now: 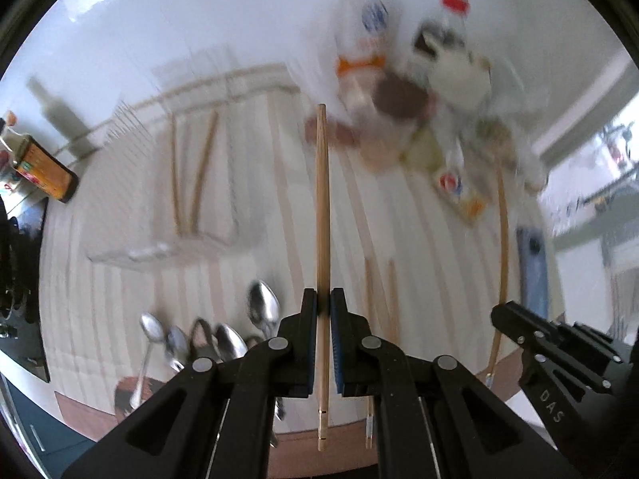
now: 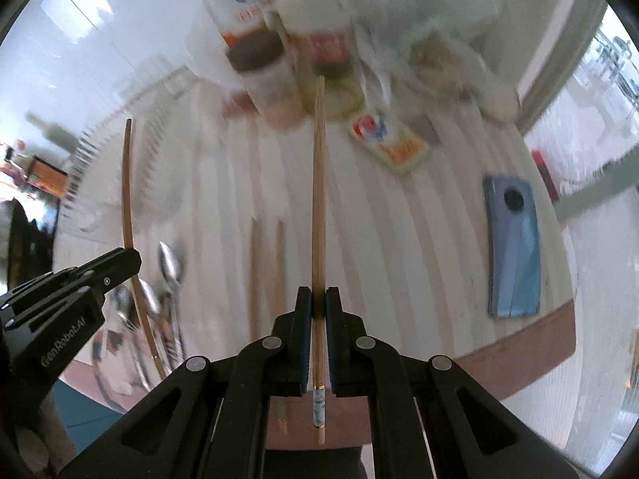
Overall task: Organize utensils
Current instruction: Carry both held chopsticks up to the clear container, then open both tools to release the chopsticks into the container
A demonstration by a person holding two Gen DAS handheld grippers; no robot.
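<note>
We are pinching one chopstick between the pads of our left gripper, and we are clamping a second chopstick in our right gripper; both sticks are pointing away from us above the striped placemat. Just below left, a cluster of spoons is lying on the mat, with two loose chopsticks resting to the right. Farther off, a clear tray is holding two more, and a blue phone is lying at the right. Blurred bottles and packets are crowding the far edge.
</note>
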